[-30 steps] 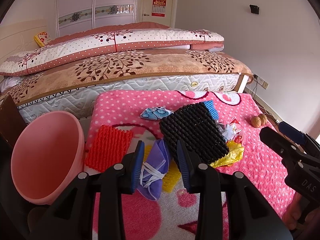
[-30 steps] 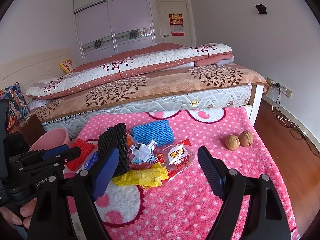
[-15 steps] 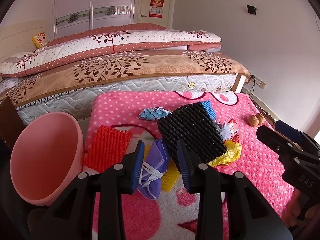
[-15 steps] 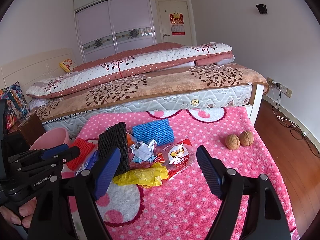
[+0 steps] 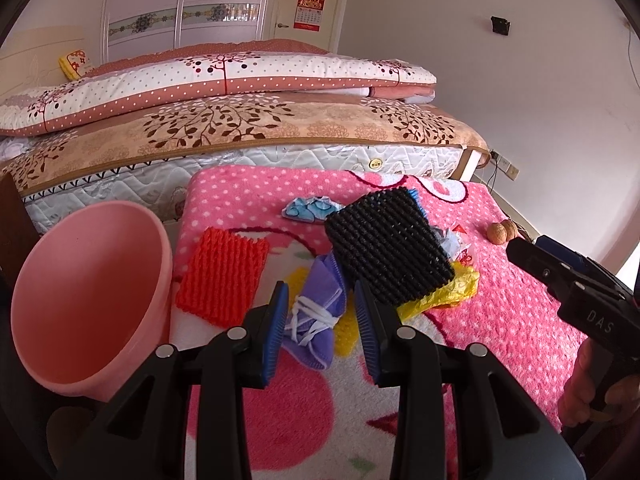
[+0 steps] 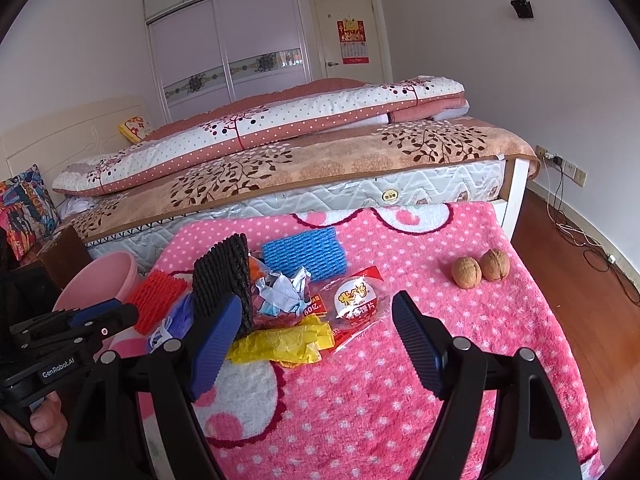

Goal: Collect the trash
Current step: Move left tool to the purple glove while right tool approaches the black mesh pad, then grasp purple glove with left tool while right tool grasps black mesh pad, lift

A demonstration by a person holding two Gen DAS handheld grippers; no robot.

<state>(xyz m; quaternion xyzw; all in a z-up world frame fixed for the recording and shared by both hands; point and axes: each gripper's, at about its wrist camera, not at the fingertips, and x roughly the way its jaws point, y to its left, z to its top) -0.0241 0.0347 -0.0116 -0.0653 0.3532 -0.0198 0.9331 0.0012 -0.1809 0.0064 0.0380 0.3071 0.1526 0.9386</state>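
My left gripper (image 5: pixel 322 328) has its 2 fingers spread apart, and nothing is pinched between them. Just in front of them lies the purple mask (image 5: pixel 318 320) on the pink blanket (image 5: pixel 500 312). It is soft, thin and very light, with white strings bunched up on it. I think the best spot to grab is the thick middle where the strings are knotted, because a loose edge could slip out. The black foam net (image 5: pixel 386 248) leans beside it, maybe touching, so I must not pinch that too. The pink bin (image 5: pixel 88 300) waits at the left, close by. My right gripper (image 6: pixel 316 344) is spread wide and holds nothing, above the yellow wrapper (image 6: pixel 284 342), which looks crinkly and light.
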